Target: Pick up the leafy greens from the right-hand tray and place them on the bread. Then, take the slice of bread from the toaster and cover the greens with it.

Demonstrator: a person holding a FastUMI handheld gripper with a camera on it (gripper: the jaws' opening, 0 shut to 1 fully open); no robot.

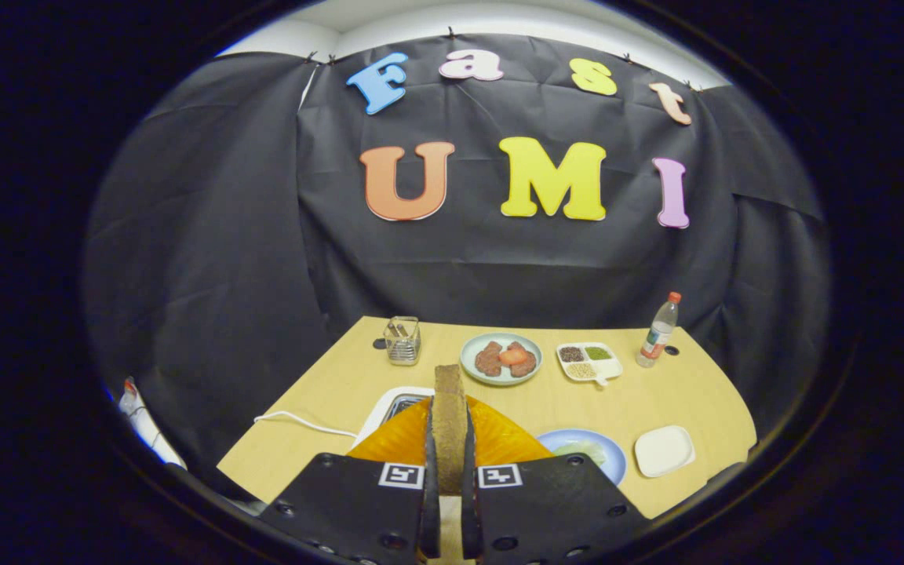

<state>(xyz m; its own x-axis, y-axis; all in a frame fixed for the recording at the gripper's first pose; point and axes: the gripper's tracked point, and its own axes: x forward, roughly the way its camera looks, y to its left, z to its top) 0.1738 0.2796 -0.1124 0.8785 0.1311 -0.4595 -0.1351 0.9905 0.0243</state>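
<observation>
Second step underway: tool (pixel 449 486) clenched on the bread slice (pixel 449 424), held upright above the toaster (pixel 389 404), lower centre. Next, carrying it right and laying it flat over the greens (pixel 584 450) on the blue plate (pixel 615 464). Upper-centre plate (pixel 474 369) carrying meat, divided tray (pixel 613 369) holding seasonings

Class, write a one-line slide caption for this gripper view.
Tongs shut on a bread slice, held upright above the toaster, greens on blue plate nearby.
</observation>
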